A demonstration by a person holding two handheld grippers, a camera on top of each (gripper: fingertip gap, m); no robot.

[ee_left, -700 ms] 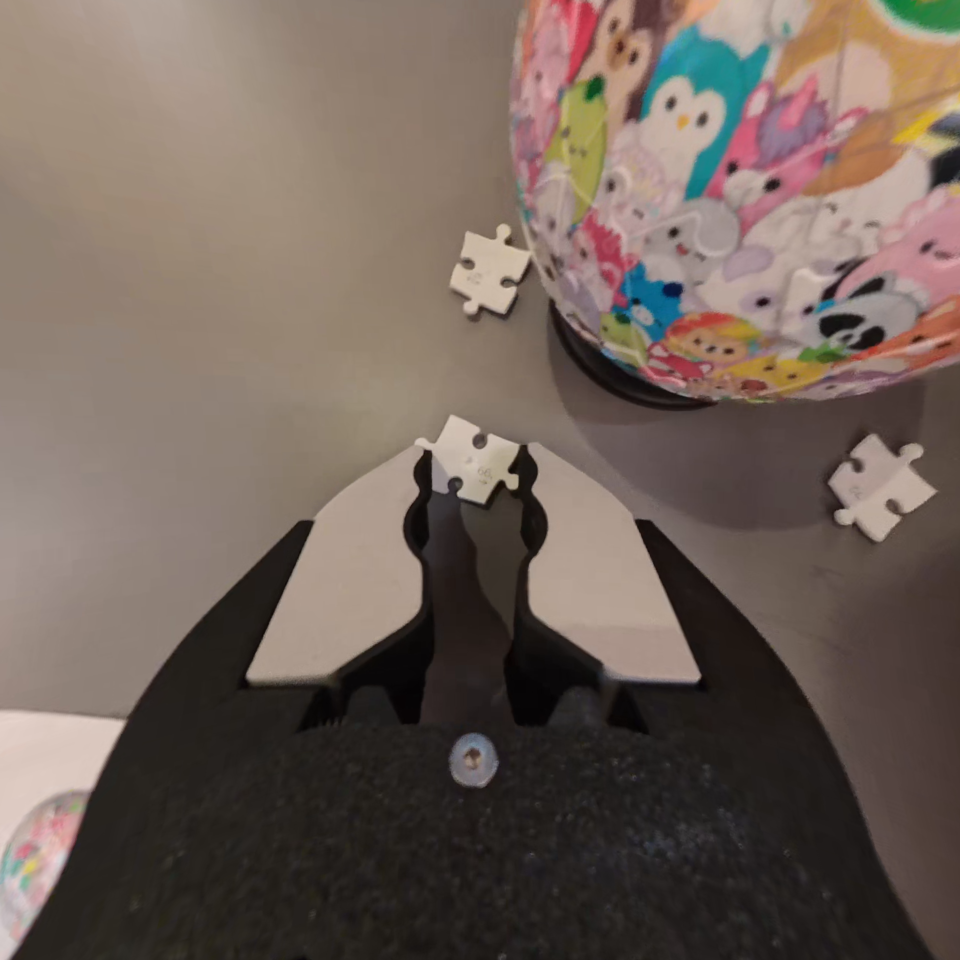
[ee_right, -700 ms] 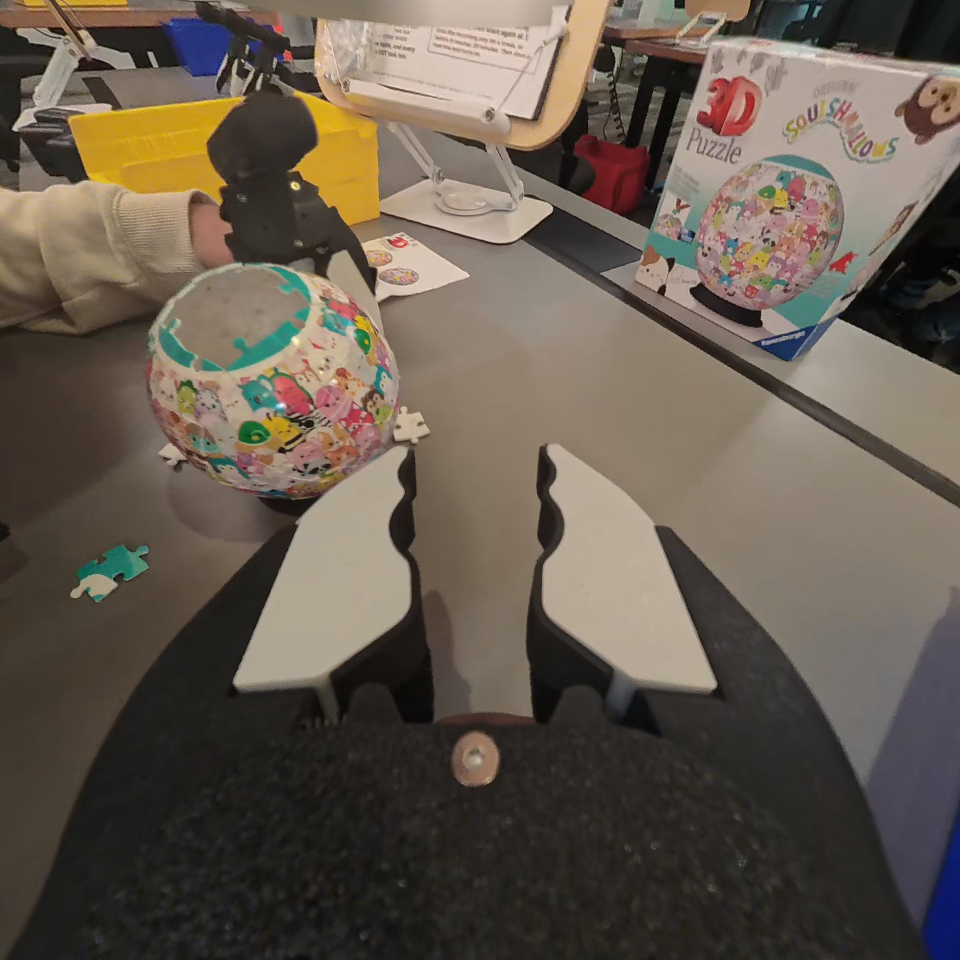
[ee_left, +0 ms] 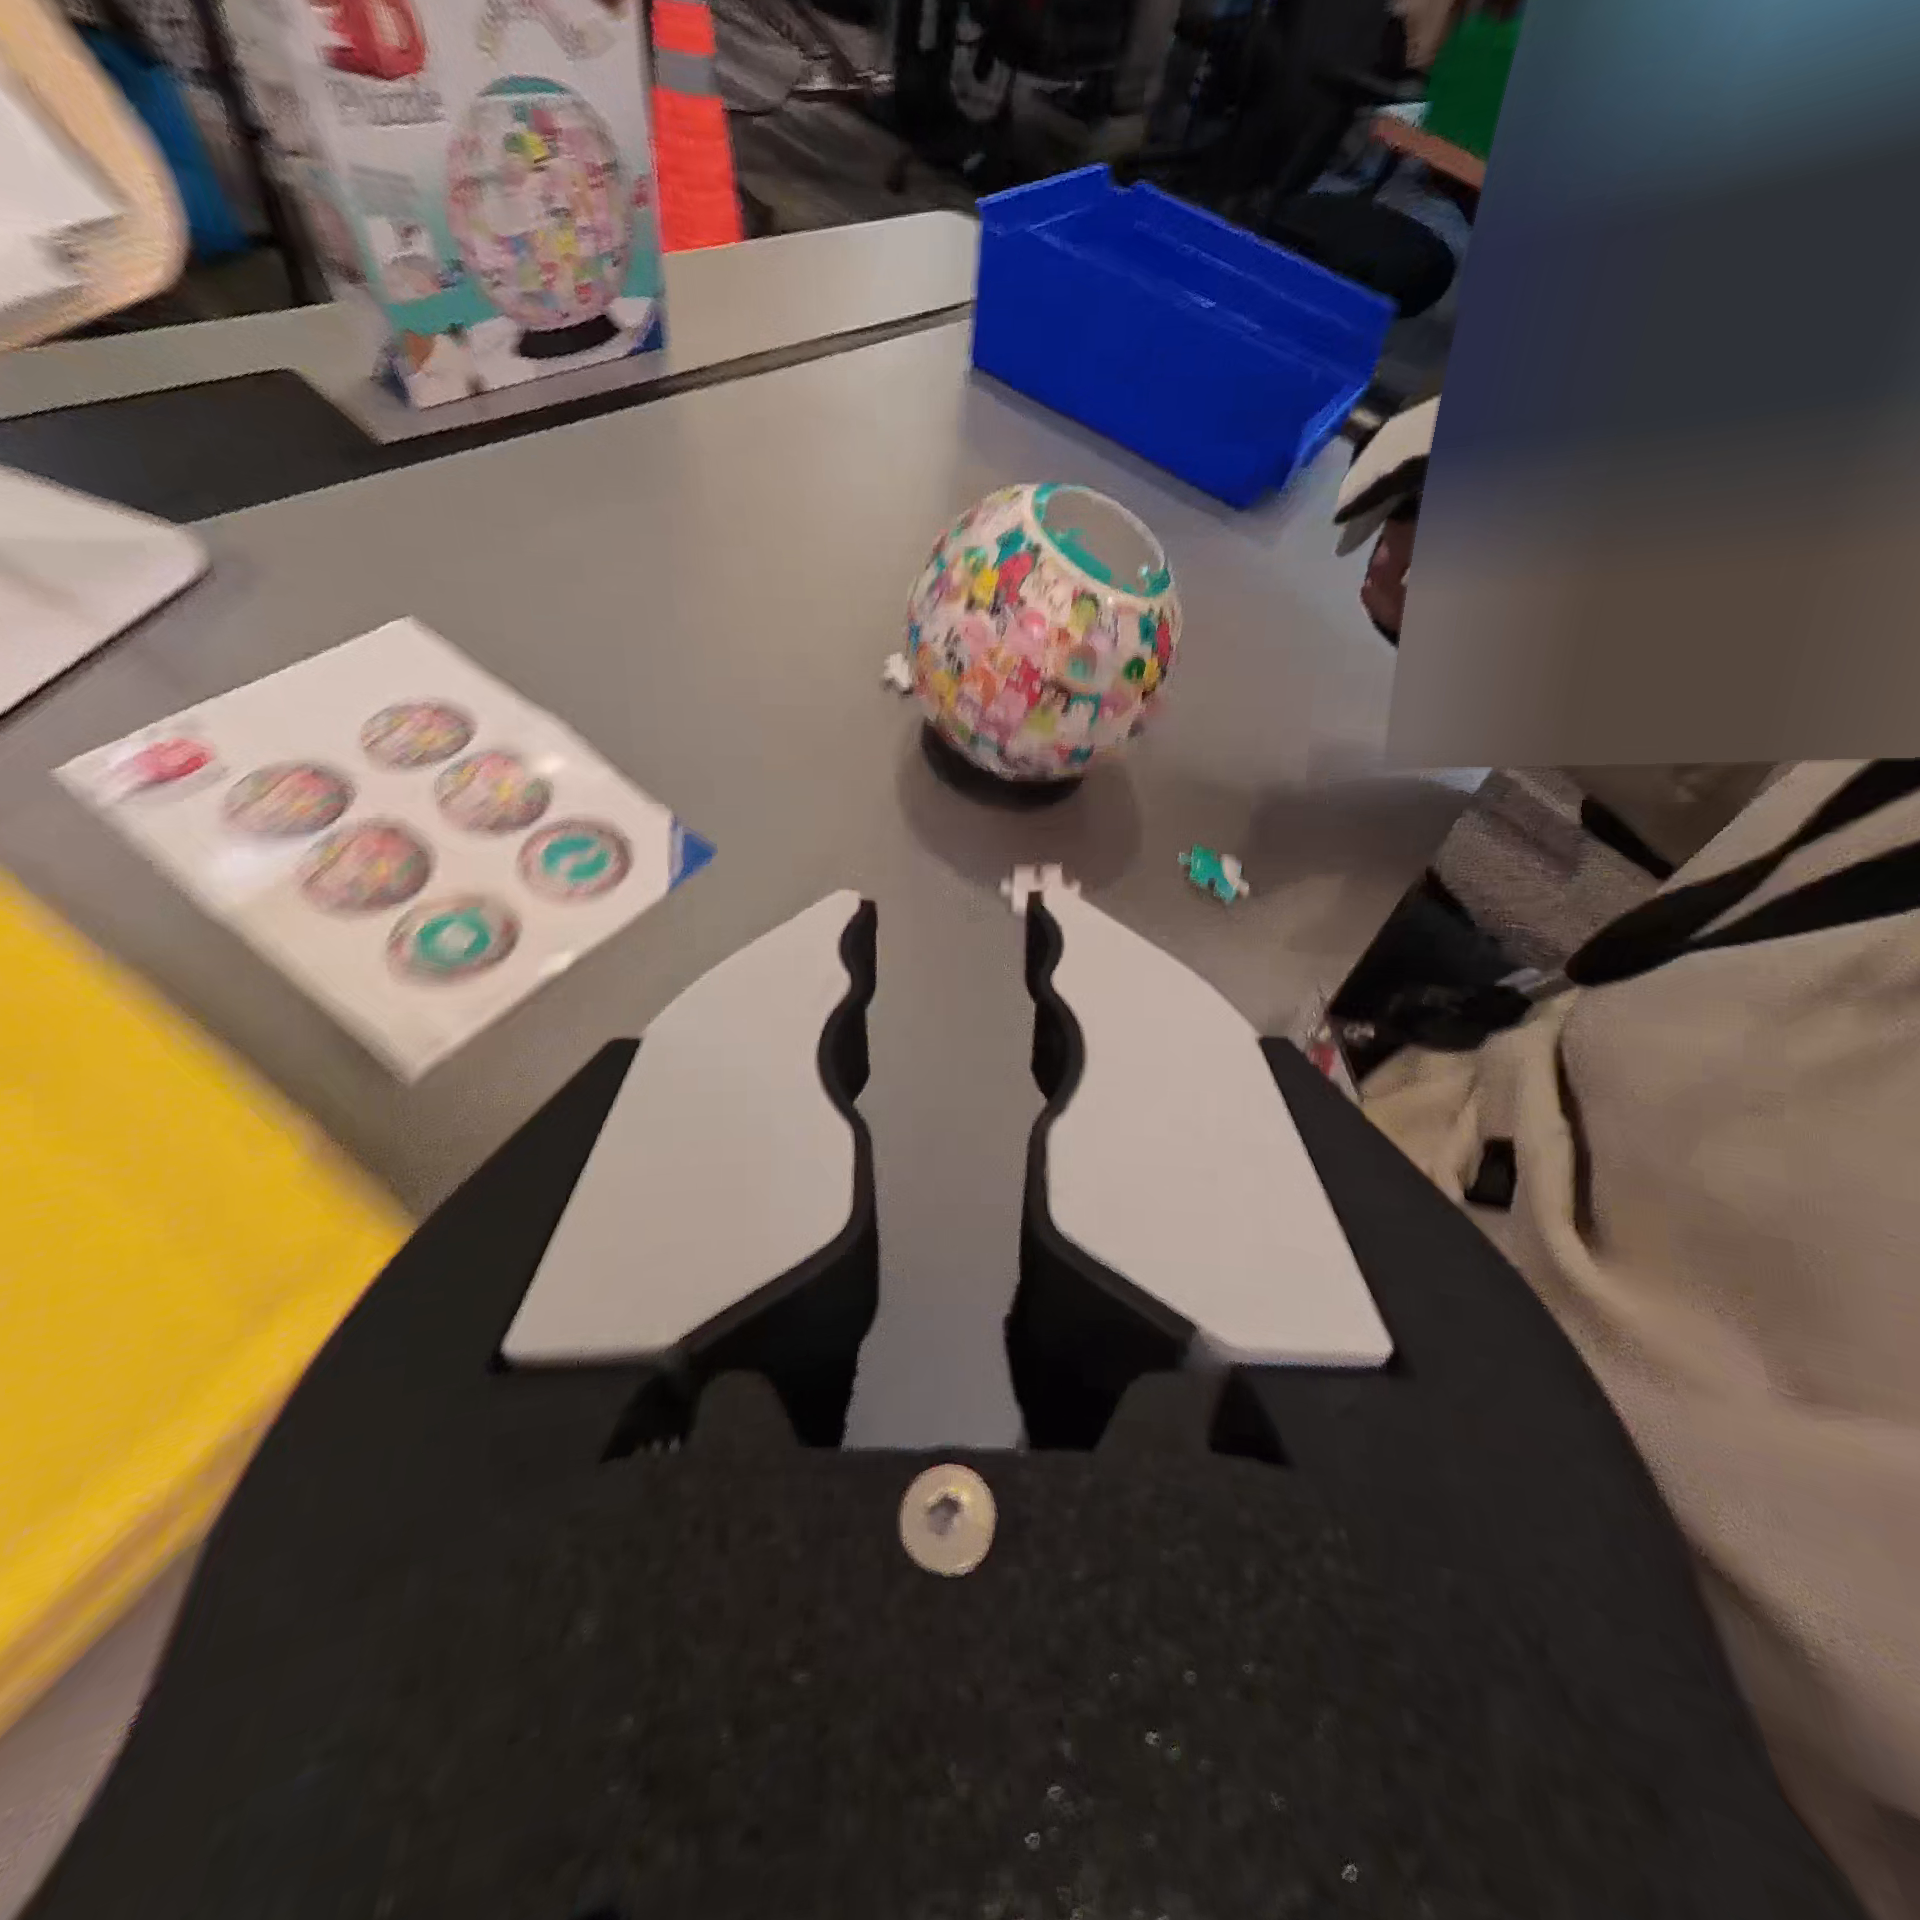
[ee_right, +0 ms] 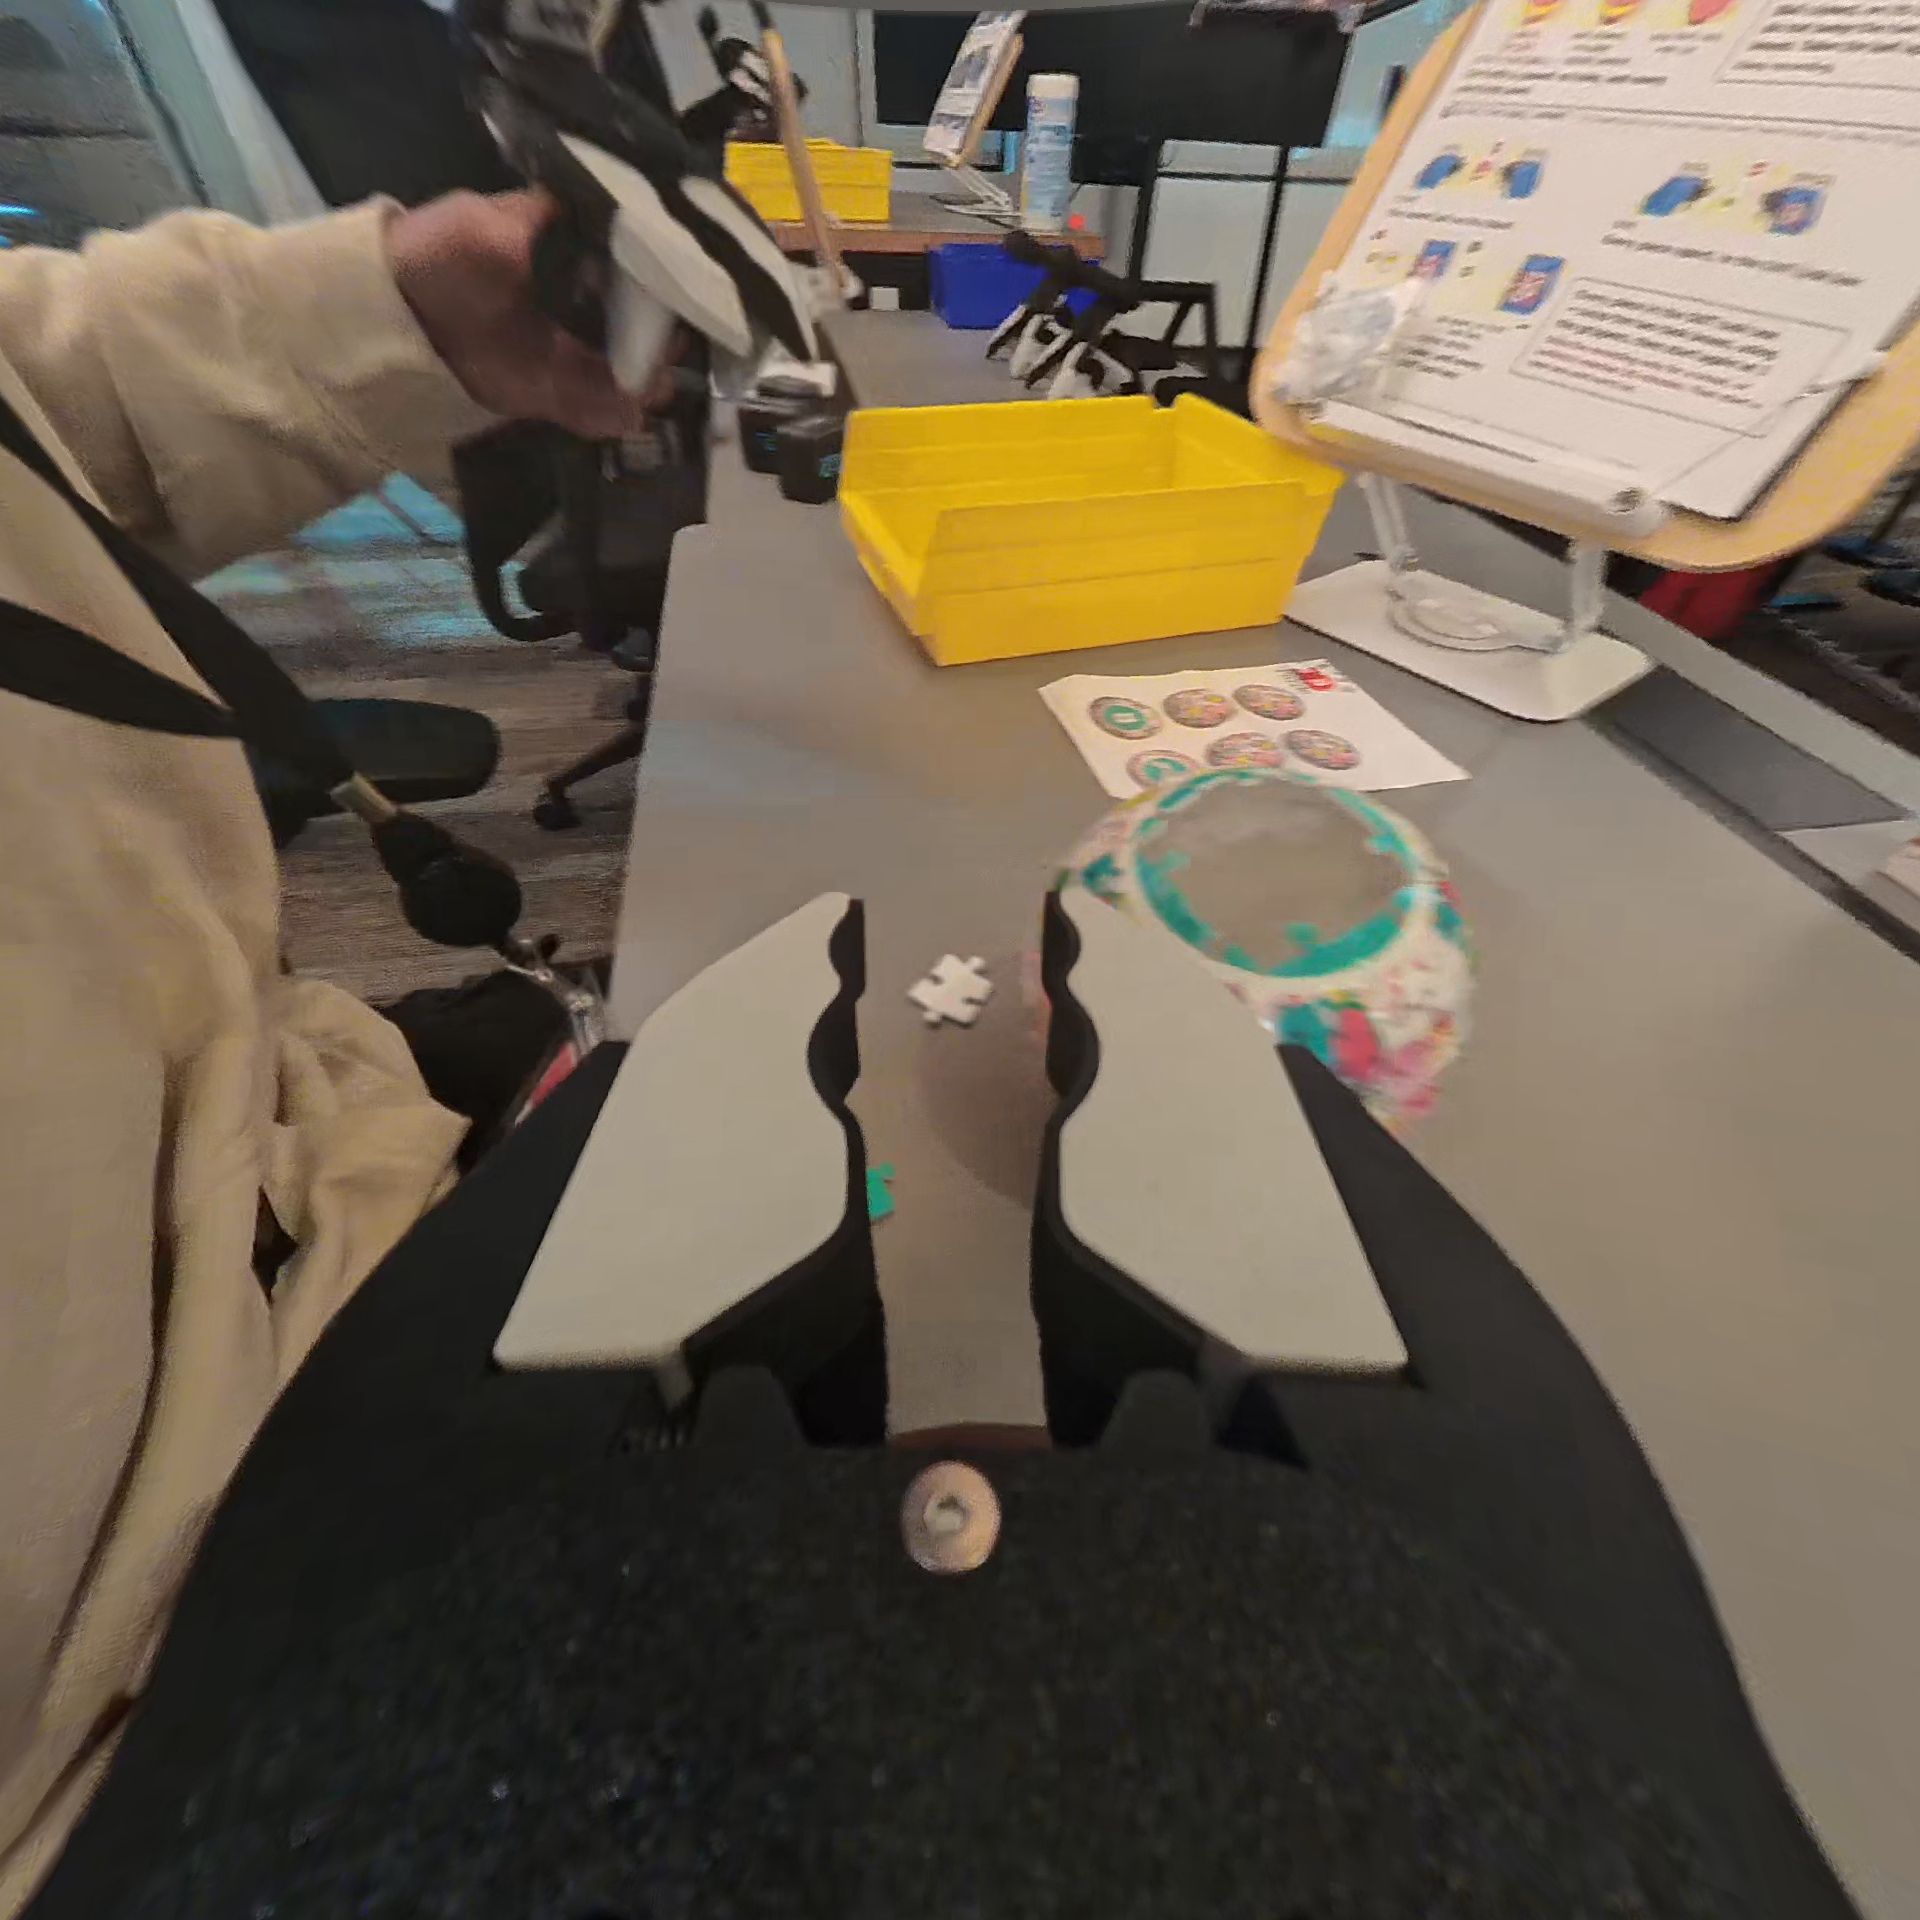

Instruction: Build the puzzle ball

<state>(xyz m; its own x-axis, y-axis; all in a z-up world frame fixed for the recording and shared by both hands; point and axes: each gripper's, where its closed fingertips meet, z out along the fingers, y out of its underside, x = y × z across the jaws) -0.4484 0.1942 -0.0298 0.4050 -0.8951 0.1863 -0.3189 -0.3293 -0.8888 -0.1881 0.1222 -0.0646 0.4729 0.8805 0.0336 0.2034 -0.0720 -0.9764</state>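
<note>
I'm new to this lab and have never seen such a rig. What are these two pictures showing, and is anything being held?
No robot here: a person holds two hand-held grippers, each with a camera looking along its two grey fingers. One picture is from the left gripper, the other from the right gripper; the right view also shows the left one raised in the person's hand. On the grey table stands the colourful puzzle ball, open at its top, on a black base. Near it lie a white puzzle piece, a teal puzzle piece and a printed instruction sheet. Both grippers are open and hold nothing.
</note>
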